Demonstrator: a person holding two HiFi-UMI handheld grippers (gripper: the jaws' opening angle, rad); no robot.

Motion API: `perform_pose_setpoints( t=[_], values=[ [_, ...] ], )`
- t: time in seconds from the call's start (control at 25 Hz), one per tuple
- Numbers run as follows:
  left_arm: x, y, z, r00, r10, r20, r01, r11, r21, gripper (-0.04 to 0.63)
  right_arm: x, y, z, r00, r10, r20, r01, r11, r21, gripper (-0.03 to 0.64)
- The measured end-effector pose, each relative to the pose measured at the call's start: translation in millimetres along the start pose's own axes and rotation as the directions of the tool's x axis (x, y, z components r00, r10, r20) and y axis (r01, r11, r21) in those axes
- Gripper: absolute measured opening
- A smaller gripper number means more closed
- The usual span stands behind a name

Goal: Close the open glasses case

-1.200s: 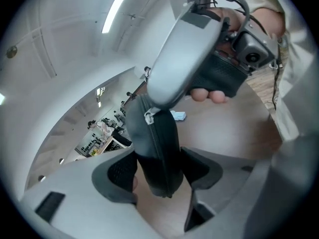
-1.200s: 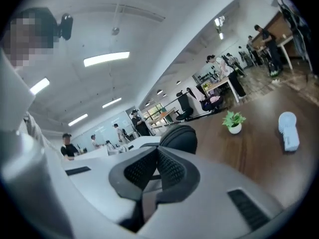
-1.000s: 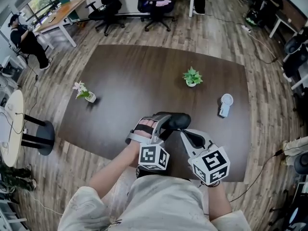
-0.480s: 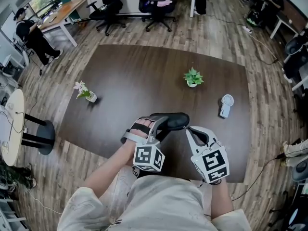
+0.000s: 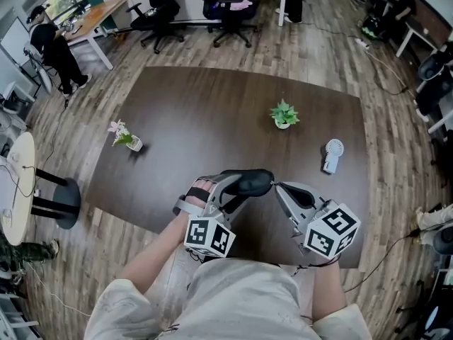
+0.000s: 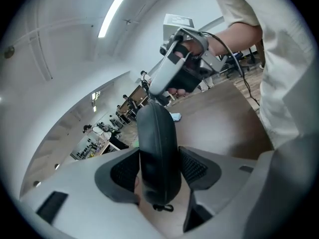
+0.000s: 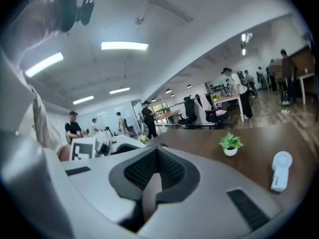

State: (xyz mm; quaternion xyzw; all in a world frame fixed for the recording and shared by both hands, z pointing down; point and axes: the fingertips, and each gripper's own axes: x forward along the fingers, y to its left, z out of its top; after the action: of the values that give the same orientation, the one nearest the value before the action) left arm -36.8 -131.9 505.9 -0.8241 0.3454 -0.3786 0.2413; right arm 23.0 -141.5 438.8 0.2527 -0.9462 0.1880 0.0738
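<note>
Tables: one, the dark table (image 5: 212, 105).
Glasses cases: one, the black glasses case (image 5: 249, 183).
Grippers: two, the left gripper (image 5: 230, 186) and the right gripper (image 5: 279, 188).
Marker cubes: two, the left cube (image 5: 209, 237) and the right cube (image 5: 331, 231).
Potted plants: two, the green plant (image 5: 283, 113) and the flowering plant (image 5: 122, 136).
Handheld fans: one, the white fan (image 5: 330, 154).
Office chairs beyond the table: two, the nearer chair (image 5: 157, 16) and the laden chair (image 5: 230, 9).

A: Does the glasses case (image 5: 250, 181) show whole from the head view?
B: No, its left end sits behind the left gripper (image 5: 228, 188).
A: And the table (image 5: 212, 112)?
B: Its near edge is covered by the person's torso (image 5: 241, 303), which the picture's bottom edge cuts off.
</note>
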Motion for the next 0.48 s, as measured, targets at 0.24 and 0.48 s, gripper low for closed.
perform_pose_setpoints(
  t=[0.24,0.48],
  values=[
    [13,-4,19,0.998,0.027,0.049,-0.021,0.992,-0.122,0.312,11,19,7,0.994,0.083,0.064,-0.094,0.979,0.183,0.0],
    [26,-11,37,0.995,-0.013,0.103,0.03,0.986,-0.165,0.38,10,25,-1,0.995,0.098,0.027,-0.101,0.978,0.185,0.0]
  ],
)
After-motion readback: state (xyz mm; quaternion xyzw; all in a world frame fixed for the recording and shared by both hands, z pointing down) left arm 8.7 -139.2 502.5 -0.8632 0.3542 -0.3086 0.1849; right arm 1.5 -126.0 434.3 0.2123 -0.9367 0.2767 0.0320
